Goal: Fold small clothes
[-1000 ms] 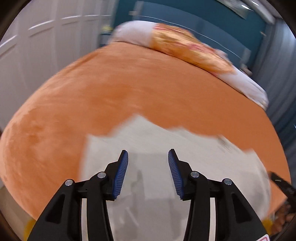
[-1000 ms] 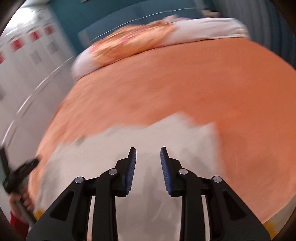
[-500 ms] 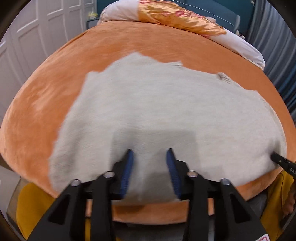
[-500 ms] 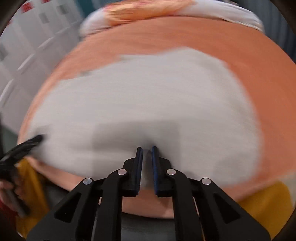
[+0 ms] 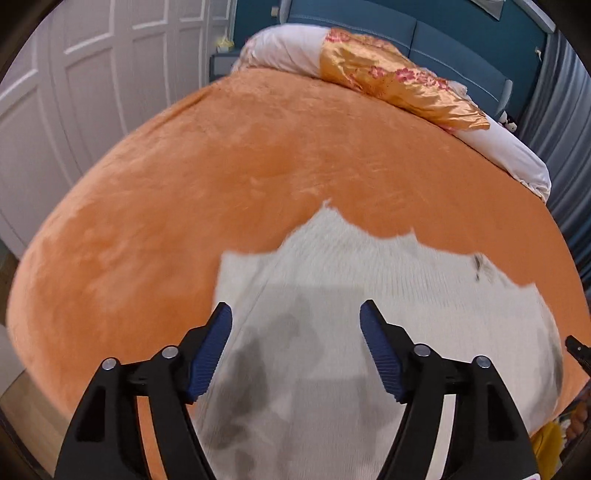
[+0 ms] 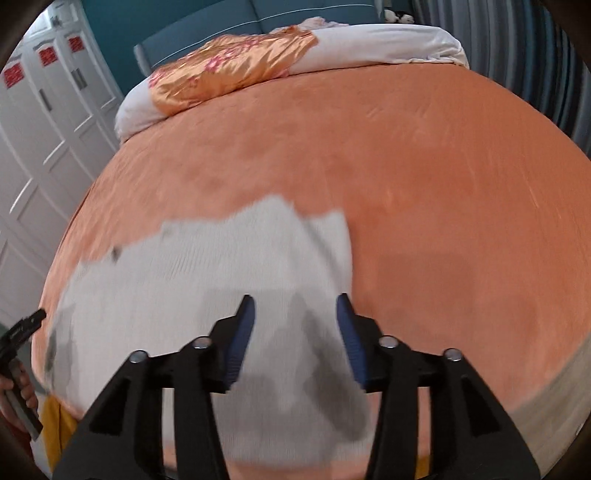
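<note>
A light grey knitted garment (image 5: 369, 295) lies spread flat on the near part of an orange bed cover (image 5: 221, 166). It also shows in the right wrist view (image 6: 221, 277), blurred. My left gripper (image 5: 295, 314) is open and empty, hovering over the garment's left part near its left edge. My right gripper (image 6: 295, 306) is open and empty, hovering over the garment's right part near its right edge. The tip of the right gripper shows at the right edge of the left wrist view (image 5: 576, 350); the left gripper in a hand shows at the left edge of the right wrist view (image 6: 22, 328).
White bedding with an orange satin pillow (image 5: 399, 81) lies at the head of the bed, before a blue headboard (image 5: 443, 33). White wardrobe doors (image 5: 74, 92) stand on the left and grey curtains (image 6: 517, 55) on the right. Bare orange cover (image 6: 443, 184) stretches beyond the garment.
Both grippers have moved forward and lower over the garment. The left jaws have opened wider. The right jaws, nearly closed half a second ago, have opened.
</note>
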